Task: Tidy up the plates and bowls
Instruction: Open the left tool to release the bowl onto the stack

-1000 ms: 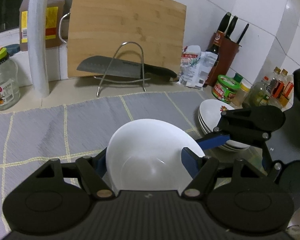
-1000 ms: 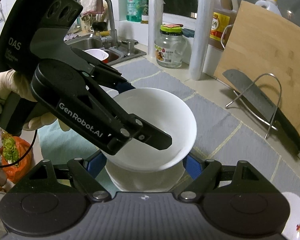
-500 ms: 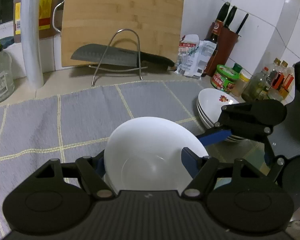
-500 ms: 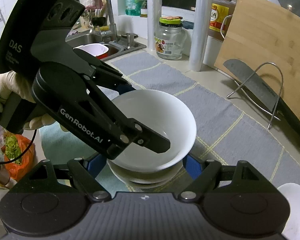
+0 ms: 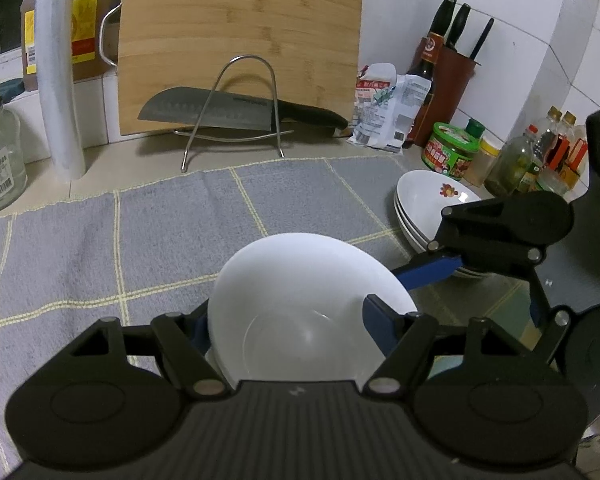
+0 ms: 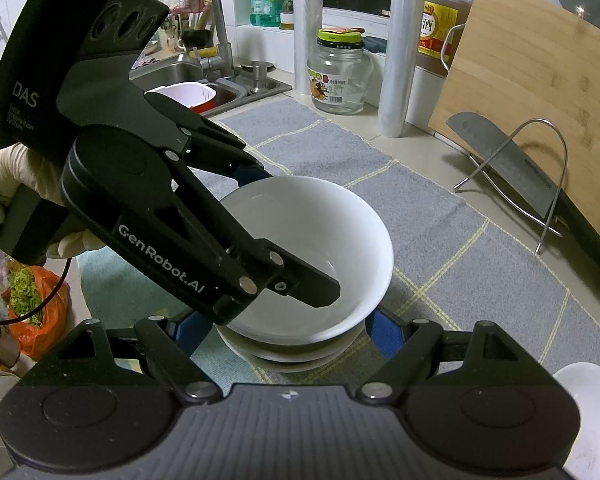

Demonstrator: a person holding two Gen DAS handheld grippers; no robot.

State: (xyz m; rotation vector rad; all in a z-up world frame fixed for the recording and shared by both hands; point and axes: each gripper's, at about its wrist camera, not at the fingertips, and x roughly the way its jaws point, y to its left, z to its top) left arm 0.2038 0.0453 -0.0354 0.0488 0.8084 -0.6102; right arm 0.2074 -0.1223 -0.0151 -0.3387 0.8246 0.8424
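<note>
The left gripper (image 6: 256,240) is pinching the rim of a white bowl (image 6: 312,256), one finger inside and one outside, with the bowl sitting in a small stack of bowls (image 6: 296,354) on the grey mat (image 5: 100,248) near the counter's front edge. The right gripper (image 6: 288,332) has its blue fingers spread wide either side of that stack, touching nothing I can make out. Off to the right, a pile of flower-patterned plates (image 5: 428,204) waits. This looks like the nesting step; next, the left claw should let go and lift clear without dragging the bowl.
</note>
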